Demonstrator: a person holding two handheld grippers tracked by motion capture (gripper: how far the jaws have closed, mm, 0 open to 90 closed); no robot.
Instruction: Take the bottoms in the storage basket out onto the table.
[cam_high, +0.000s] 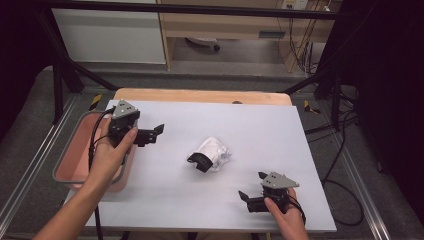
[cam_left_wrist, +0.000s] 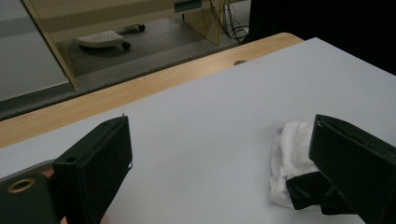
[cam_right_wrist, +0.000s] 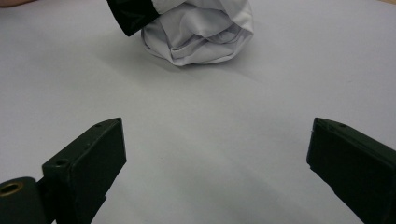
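Crumpled white garment (cam_high: 214, 152), black cuff apparently, mid-table.

Left gripper (cam_left_wrist: 219, 163): jaws spread wide, rising from 7 and 4 o'clock, nothing between them.
White bundle (cam_left_wrist: 289, 154): crumpled, lying on the sheet at 4 o'clock, partly hidden behind the right-hand jaw.
Black cuff (cam_left_wrist: 308, 189): at the bundle's near end, touching the sheet.
Grey sheet (cam_left_wrist: 224, 107): covering the tabletop.
Wooden table edge (cam_left_wrist: 140, 88): running from 9 to 1 o'clock.
Castor base (cam_left_wrist: 105, 37): on the floor at 11 o'clock.
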